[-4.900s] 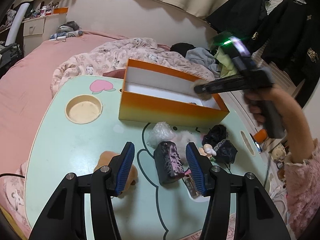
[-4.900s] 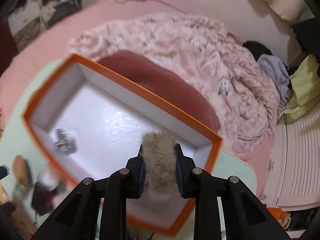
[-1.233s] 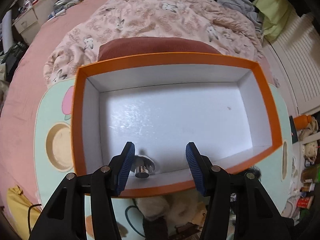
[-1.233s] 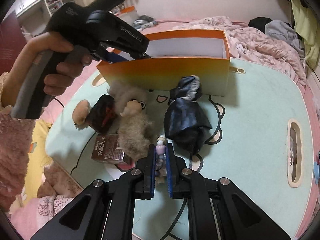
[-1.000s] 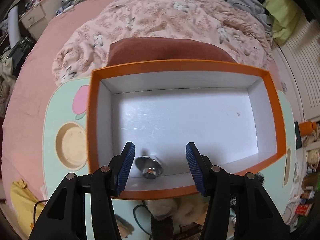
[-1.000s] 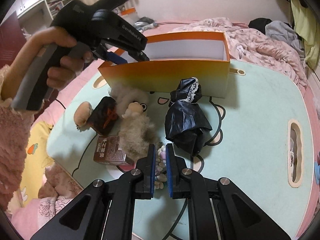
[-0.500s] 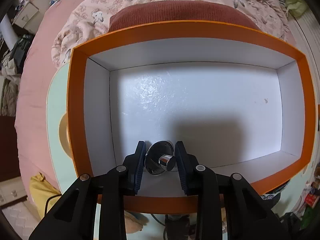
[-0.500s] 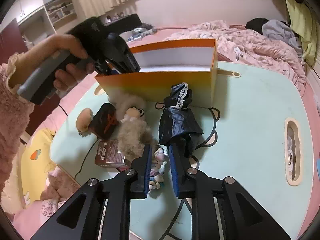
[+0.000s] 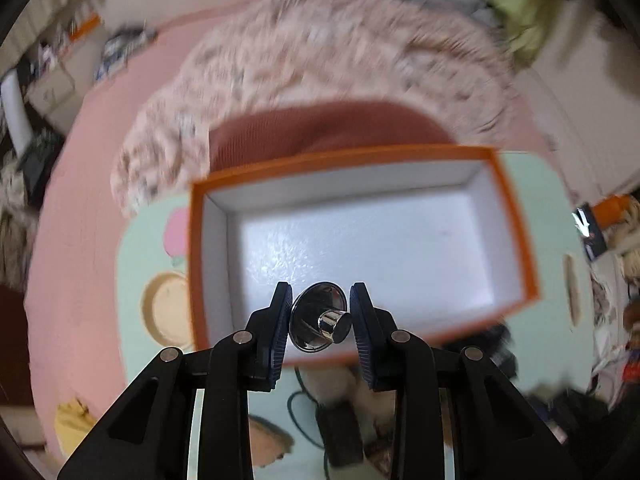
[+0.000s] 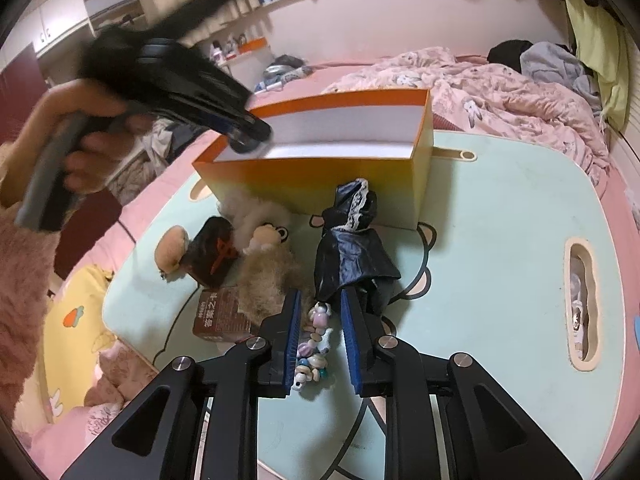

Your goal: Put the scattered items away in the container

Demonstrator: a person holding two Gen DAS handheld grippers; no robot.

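Observation:
My left gripper point(image 9: 320, 322) is shut on a shiny metal knob point(image 9: 326, 322) and holds it above the near left part of the orange box point(image 9: 516, 216), whose white inside shows nothing else. In the right wrist view the left gripper point(image 10: 248, 136) is a blur in a hand over the orange box point(image 10: 320, 176), at its left corner. My right gripper point(image 10: 320, 320) is open low over the table, and a string of pastel beads point(image 10: 316, 336) lies loose between its blue pads.
On the mint table point(image 10: 500, 240) in front of the box lie a black lace-trimmed cloth point(image 10: 352, 248), a fluffy beige plush point(image 10: 268, 268), a brown carton point(image 10: 218, 314), a dark pouch point(image 10: 214, 256) and a small tan plush point(image 10: 172, 252). Bedding surrounds the table.
The left jaws closed on the metal knob on the box floor and lifted it. The right jaws, earlier shut on the beads, have parted and the beads lie between them.

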